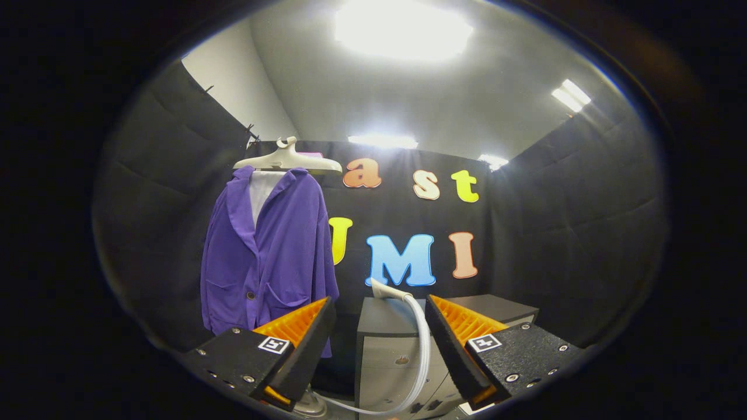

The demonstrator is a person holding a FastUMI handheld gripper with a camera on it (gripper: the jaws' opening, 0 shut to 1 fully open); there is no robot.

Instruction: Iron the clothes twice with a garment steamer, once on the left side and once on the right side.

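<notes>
A purple jacket (265, 256) hangs on a white hanger (287, 159) against the booth's back wall, beyond and above my left finger. The white steamer head (385, 290) rests on top of a grey cabinet (385, 338), just ahead between the fingers, and its white hose (421, 356) curves down the cabinet front toward a grey base (309, 405) near my left fingertip. My gripper (379, 344) is open with the hose passing through the gap, touching neither finger.
Black cloth walls close the booth at the left, back and right. A second grey cabinet top (496, 306) lies behind my right finger. Ceiling lights shine above.
</notes>
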